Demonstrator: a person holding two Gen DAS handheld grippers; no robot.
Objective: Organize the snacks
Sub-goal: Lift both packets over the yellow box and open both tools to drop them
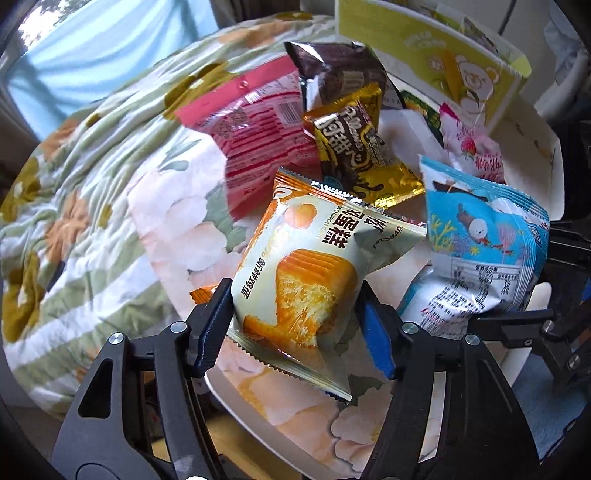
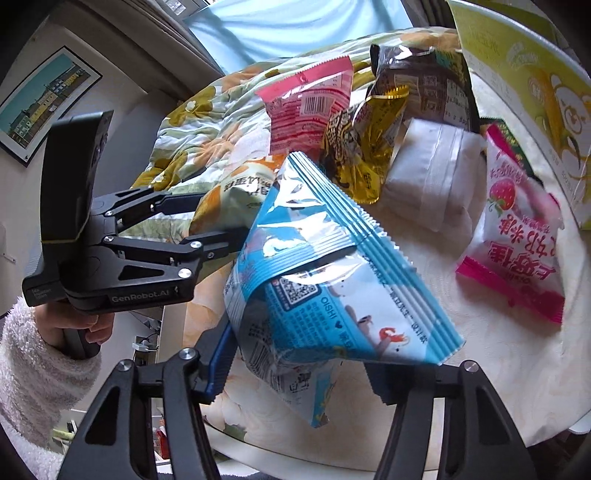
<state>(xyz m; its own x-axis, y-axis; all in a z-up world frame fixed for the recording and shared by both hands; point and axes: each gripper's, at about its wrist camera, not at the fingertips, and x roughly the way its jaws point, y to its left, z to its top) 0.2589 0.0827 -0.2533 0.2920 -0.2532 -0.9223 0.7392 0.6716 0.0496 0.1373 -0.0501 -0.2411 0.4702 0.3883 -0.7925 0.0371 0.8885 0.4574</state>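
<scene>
Floral quilt (image 1: 92, 206) behind, round desk (image 2: 517, 387) with snack pile. Left tool (image 1: 295, 314) clamped on cake packet (image 1: 295, 280), right tool (image 2: 295, 373) clamped on blue packet (image 2: 332, 288), both above desk. Likely light, puffy, slick film, crushable; grip packet body gently.

Floral quilt (image 1: 92, 192), sunlit curtain (image 2: 295, 29), framed picture (image 2: 44, 99).

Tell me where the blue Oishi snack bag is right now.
The blue Oishi bag is held in the right gripper jaws, low centre in the right wrist view, lifted above the table, right of the orange cake packet in the left gripper.
</scene>
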